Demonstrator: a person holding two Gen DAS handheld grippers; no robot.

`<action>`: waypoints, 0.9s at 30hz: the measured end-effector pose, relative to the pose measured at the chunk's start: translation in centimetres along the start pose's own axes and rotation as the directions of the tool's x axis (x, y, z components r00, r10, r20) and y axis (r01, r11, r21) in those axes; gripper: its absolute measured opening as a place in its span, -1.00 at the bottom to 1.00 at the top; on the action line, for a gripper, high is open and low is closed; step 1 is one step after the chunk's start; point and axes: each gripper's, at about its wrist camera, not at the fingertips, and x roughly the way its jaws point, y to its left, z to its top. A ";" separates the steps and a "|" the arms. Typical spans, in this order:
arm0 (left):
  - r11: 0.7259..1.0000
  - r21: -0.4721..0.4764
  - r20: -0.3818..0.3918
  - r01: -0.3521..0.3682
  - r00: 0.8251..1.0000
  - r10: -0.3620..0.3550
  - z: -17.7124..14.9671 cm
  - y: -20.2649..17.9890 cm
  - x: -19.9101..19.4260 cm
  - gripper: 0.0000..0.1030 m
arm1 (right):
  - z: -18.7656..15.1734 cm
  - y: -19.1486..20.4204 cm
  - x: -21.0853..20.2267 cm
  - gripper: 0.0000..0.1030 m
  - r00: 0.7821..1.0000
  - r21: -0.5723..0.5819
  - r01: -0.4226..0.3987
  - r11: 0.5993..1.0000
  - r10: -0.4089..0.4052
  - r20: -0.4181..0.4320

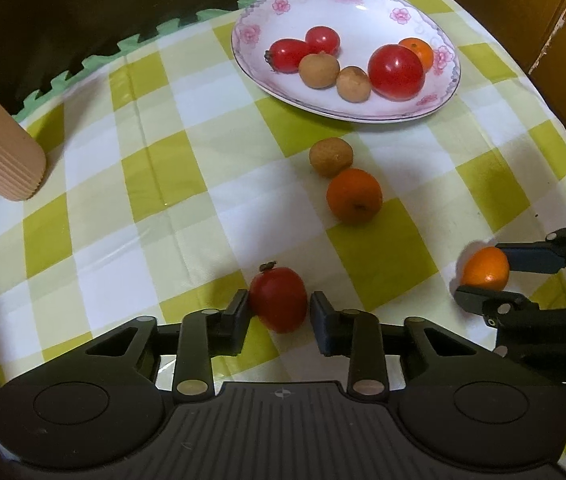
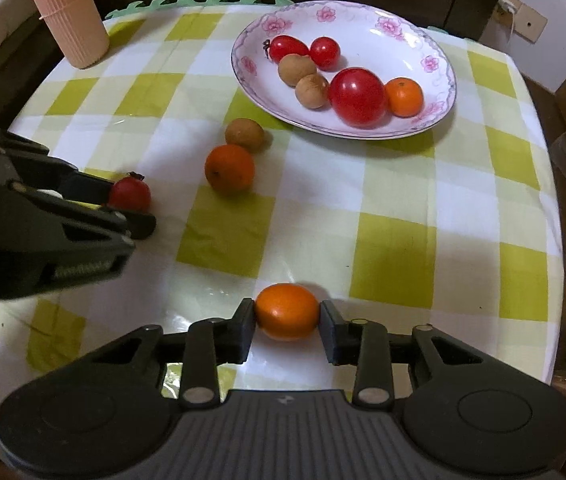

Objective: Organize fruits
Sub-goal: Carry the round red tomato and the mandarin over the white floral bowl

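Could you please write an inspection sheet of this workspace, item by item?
Surface: checked yellow-and-white tablecloth on a small table.
Job's things: floral plate holding three red tomatoes, two brown fruits and one orange fruit. Loose on the cloth: a brown fruit touching an orange fruit.
Clutter: ribbed pink cylinder standing at the far corner.
Grippers: left gripper straddles a red tomato, one pad touching, a small gap at the other; right gripper has both pads against an orange fruit.
Cables: nothing seen.
Surroundings: green foam mat edge behind the table, dark furniture, a wall socket.
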 end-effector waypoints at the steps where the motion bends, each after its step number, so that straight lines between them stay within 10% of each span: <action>1: 1.000 -0.001 0.000 0.001 1.000 -0.001 0.0 0.0 0.0 -0.27 | -0.1 0.0 0.0 -0.36 1.000 -0.001 0.004 1.000 -0.004 0.002; 27: 0.999 0.030 0.075 -0.040 0.996 0.038 1.7 -1.8 -2.7 -0.28 | 3.4 -1.1 -3.0 -0.36 0.992 0.036 0.075 0.997 -0.079 0.102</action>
